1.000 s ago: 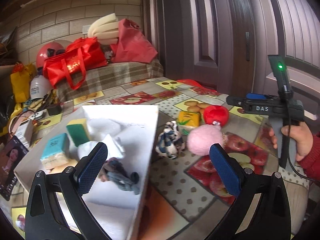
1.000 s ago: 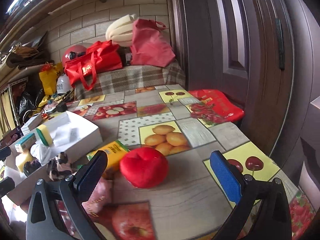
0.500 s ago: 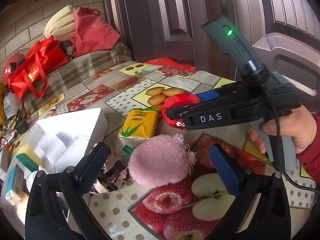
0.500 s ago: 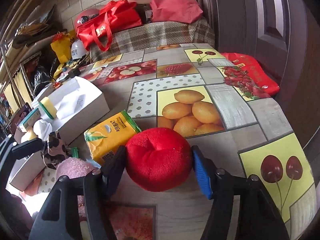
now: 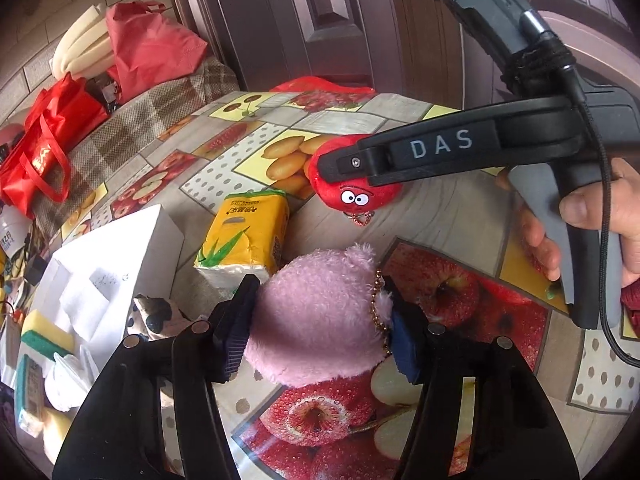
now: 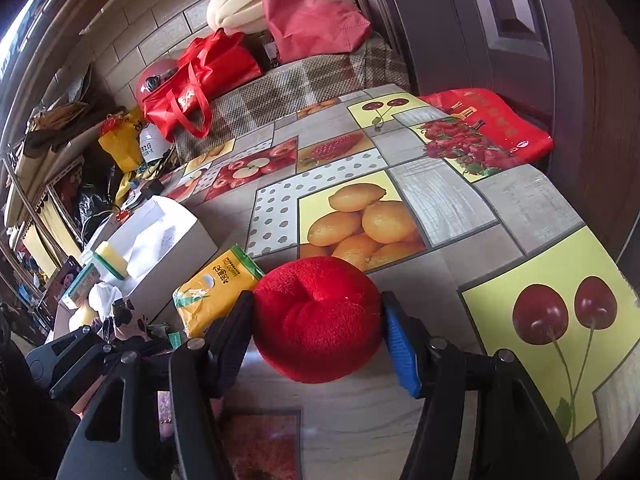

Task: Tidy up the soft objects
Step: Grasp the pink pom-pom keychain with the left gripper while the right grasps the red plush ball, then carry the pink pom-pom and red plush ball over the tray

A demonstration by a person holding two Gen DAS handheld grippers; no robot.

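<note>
Both views are lit by soft daylight. Glare is seen on the glossy surface (image 5: 436, 236). Edges are bent by strong fisheye distortion, and corners are darkened by vignetting.

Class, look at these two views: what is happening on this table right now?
A person holds a gripper in each hand. The left gripper is closed on a pink plush toy; the right gripper is closed on a red plush toy. Both toys sit low over the fruit-print tablecloth. A yellow tissue pack lies beside a white box holding sponges.
</note>
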